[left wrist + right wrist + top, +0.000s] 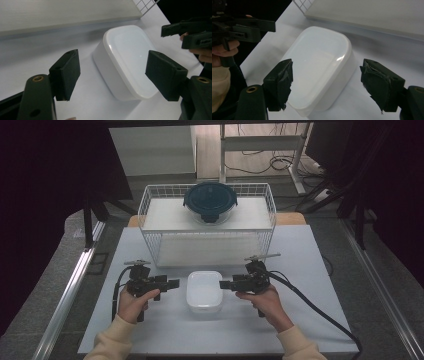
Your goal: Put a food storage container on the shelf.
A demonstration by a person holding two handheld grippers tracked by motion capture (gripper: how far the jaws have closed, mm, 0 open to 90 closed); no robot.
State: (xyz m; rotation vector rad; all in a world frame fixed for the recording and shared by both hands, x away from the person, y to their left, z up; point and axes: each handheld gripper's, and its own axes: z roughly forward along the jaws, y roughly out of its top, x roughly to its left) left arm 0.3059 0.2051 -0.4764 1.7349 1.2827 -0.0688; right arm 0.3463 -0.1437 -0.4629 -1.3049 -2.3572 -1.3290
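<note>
Both tools, left tool point(172, 283) and right tool point(225, 284), gape beside the white container point(204, 291)

White table point(300, 270) bearing wire basket point(150, 210) and white container point(204, 292).

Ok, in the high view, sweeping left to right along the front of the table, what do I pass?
Left tongs → white container → right tongs. Both tongs are open and point inward at the container, neither touching it.
</note>
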